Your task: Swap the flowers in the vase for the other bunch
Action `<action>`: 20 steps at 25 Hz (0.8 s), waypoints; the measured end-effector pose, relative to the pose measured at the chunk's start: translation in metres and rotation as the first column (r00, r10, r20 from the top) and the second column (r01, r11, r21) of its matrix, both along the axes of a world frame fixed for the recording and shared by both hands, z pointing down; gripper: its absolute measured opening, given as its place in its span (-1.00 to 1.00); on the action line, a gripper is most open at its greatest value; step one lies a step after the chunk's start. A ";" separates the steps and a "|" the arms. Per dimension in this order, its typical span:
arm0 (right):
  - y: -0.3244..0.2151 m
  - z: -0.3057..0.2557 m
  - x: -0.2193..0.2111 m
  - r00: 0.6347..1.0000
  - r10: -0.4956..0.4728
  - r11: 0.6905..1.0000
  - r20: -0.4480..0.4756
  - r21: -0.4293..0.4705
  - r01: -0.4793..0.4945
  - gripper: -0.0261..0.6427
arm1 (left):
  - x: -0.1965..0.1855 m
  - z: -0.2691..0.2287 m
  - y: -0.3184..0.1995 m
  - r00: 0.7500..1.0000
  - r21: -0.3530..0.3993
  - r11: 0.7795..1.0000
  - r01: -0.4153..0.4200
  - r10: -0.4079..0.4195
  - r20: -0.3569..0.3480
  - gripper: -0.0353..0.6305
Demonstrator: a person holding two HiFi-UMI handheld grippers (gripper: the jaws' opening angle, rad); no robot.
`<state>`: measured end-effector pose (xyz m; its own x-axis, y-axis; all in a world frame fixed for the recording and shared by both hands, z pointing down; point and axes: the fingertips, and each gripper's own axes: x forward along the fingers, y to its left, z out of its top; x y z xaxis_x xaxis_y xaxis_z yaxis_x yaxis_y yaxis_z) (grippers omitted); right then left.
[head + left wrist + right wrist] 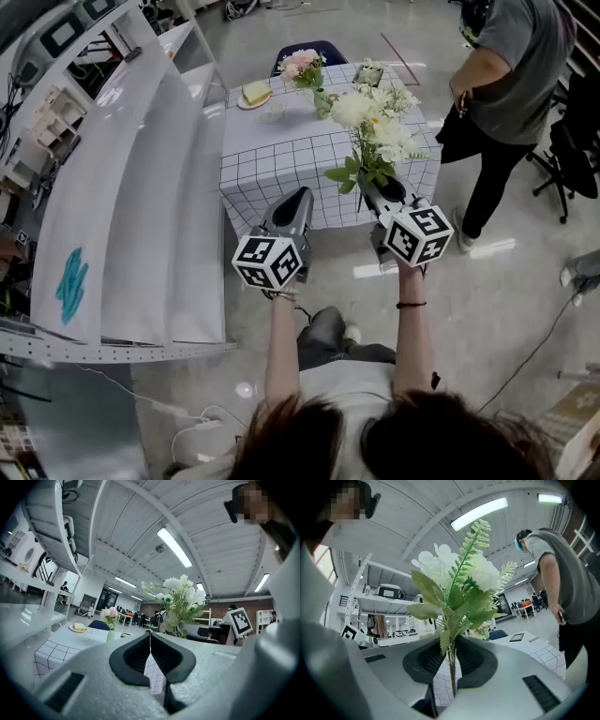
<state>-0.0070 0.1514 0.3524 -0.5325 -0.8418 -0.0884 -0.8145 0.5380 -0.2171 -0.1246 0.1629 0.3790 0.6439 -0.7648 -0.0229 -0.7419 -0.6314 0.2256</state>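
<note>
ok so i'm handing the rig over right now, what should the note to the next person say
Left gripper: shut, empty, level, short of the table.
Right gripper: shut on the stem of the white bunch.
Pink flowers: in the vase, on the far side of the table.
Done: white bunch picked up.
Left: pull the pink flowers out, set them down, then put the white bunch in the vase.

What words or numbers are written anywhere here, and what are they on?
No words or numbers can be read anywhere.
Left marker cube and right marker cube: black-and-white square patterns, not letters.
Teal mark on the white panel: a scribble, no word to read.
</note>
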 end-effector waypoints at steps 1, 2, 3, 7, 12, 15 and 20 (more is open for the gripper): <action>0.000 0.000 0.001 1.000 0.001 1.000 0.006 -0.001 -0.001 -0.73 | 0.000 0.001 0.000 1.000 -0.005 1.000 0.001 -0.001 0.001 -0.85; 0.001 0.001 0.003 1.000 0.004 1.000 0.012 -0.003 -0.004 -0.73 | 0.001 0.003 0.000 1.000 -0.012 1.000 -0.001 0.001 0.003 -0.85; 0.000 0.002 0.005 1.000 0.008 1.000 0.017 -0.005 -0.008 -0.73 | 0.003 0.004 0.000 1.000 -0.017 1.000 -0.004 0.005 0.006 -0.85; -0.010 -0.001 0.015 0.999 0.022 1.000 0.023 0.000 -0.022 -0.73 | 0.007 0.000 -0.008 1.000 -0.007 1.000 -0.008 0.008 0.004 -0.85; -0.025 0.001 0.025 0.998 0.044 0.999 0.039 -0.002 -0.044 -0.73 | 0.005 0.002 -0.027 1.000 -0.013 1.000 -0.001 0.001 -0.010 -0.85; -0.039 0.001 0.030 0.998 0.052 0.999 0.042 -0.005 -0.052 -0.73 | 0.010 0.002 -0.043 1.000 -0.016 1.000 -0.006 0.006 -0.018 -0.85; -0.070 -0.002 0.036 0.997 0.065 0.998 0.046 -0.002 -0.065 -0.73 | 0.014 -0.009 -0.078 1.000 0.003 1.000 -0.019 0.019 -0.021 -0.85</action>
<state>0.0285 0.0810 0.3500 -0.4723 -0.8744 -0.1111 -0.8366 0.4844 -0.2558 -0.1102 0.0850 0.3704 0.6578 -0.7522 -0.0387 -0.7248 -0.6462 0.2389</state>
